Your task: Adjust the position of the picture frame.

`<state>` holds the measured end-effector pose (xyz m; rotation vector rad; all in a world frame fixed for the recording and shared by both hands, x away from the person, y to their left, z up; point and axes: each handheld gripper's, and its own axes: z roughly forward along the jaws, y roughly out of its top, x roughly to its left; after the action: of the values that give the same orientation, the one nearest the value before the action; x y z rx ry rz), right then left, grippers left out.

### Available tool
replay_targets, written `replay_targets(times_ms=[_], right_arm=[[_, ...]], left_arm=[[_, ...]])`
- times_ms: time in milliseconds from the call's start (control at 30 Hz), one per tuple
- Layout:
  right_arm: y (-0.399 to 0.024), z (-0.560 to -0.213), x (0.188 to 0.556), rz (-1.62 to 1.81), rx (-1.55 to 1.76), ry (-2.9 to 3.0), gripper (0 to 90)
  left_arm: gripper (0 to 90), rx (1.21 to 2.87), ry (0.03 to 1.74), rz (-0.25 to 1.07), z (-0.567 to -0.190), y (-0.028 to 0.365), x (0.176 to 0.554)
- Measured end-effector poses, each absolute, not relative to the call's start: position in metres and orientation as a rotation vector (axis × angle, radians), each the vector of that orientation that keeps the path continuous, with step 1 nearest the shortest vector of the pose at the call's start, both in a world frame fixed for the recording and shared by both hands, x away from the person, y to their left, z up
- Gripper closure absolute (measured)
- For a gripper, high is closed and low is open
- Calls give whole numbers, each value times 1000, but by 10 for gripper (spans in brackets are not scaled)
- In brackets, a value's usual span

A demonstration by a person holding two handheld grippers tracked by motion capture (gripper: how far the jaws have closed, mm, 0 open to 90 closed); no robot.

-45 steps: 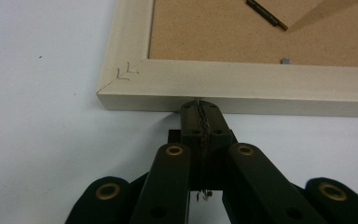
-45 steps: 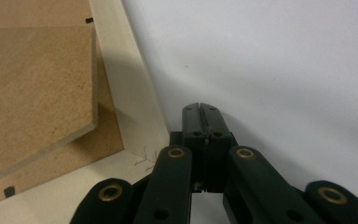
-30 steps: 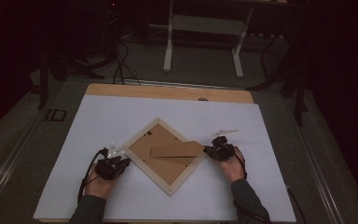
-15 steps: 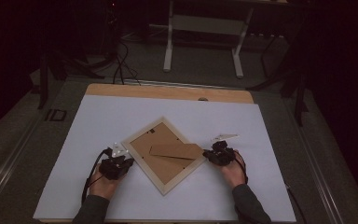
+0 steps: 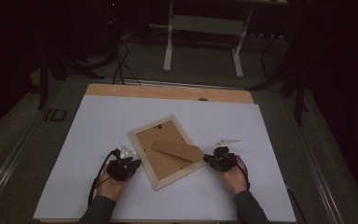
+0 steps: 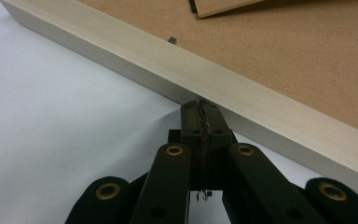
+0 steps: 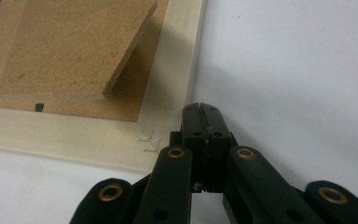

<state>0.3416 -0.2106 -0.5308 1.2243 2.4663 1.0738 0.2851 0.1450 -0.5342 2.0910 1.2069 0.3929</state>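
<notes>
A pale wooden picture frame (image 5: 145, 157) lies face down on the white sheet, its brown backing board (image 5: 161, 163) up and its stand flap (image 5: 178, 151) across the middle. My left gripper (image 5: 138, 163) is shut, with its tips touching the frame's left edge (image 6: 135, 56). In the left gripper view the closed tips (image 6: 200, 105) press against that pale rail. My right gripper (image 5: 207, 159) is shut too, at the frame's right corner. In the right gripper view its tips (image 7: 200, 108) rest beside the frame's rail (image 7: 177, 70), with the raised flap (image 7: 74, 46) beyond. Nothing is held in either.
The white sheet (image 5: 98, 121) covers most of a wooden tabletop, whose bare strip (image 5: 168, 92) shows at the far edge. Beyond it stand a white desk frame (image 5: 203, 28) and floor cables (image 5: 121, 65). A hand holds each gripper from the near edge.
The frame has turned clockwise on the sheet, from a diamond pose to a more slanted one. Both hands followed its edges, the left one shifting right and the right one slightly nearer.
</notes>
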Motion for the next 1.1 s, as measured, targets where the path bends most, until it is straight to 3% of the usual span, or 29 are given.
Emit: replay_targets(times_ms=[1100], right_arm=[[-226,-534,321,1126,1274,2437,899]], left_arm=[[900,2100,1188,349,-533,132,290]])
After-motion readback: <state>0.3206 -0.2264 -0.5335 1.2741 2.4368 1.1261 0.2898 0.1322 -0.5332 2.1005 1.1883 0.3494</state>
